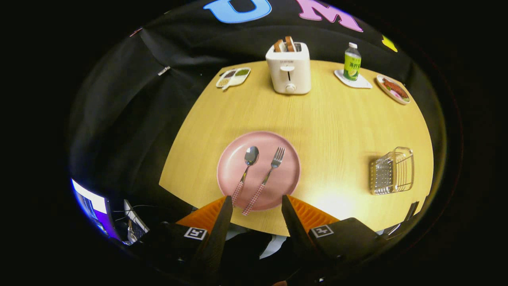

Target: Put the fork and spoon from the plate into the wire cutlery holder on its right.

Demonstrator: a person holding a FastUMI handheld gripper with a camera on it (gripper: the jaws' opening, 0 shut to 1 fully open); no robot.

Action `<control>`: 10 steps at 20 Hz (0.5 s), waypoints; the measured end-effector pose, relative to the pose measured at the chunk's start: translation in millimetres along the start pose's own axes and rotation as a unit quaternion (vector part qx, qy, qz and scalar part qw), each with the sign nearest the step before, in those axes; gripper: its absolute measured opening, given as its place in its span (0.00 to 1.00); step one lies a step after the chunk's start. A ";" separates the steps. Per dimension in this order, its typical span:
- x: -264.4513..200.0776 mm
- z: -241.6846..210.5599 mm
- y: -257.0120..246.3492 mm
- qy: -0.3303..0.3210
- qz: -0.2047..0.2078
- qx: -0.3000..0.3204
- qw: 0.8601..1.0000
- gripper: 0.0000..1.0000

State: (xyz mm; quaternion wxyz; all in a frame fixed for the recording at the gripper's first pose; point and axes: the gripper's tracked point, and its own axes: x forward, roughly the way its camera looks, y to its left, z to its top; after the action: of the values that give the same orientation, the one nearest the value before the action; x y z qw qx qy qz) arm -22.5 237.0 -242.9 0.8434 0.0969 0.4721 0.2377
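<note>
A pink plate [234, 180] lies on the wooden table [325, 127], just ahead of my fingers. On it rest a spoon [247, 169] on the left and a fork [266, 178] on the right, both with checked handles pointing toward me. The handle ends overhang the plate's near rim, between my fingertips. My gripper [256, 200] is open, high above the table's near edge, with nothing between its fingers. The wire cutlery holder [392, 171] stands well to the right of the plate, near the table's right edge.
At the far side of the table stand a white toaster [289, 69] with bread, a divided snack dish [233, 77] to its left, a green-labelled bottle [352, 62] on a coaster and a small plate of food [393, 89]. A lit screen [93, 206] sits below the table on the left.
</note>
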 end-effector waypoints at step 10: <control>94.2 -35.0 0.0 0.110 -0.050 0.035 0.992 0.62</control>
State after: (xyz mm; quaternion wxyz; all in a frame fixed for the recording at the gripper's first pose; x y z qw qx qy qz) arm -10.4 281.3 -332.3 0.7930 0.0759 0.5747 0.1874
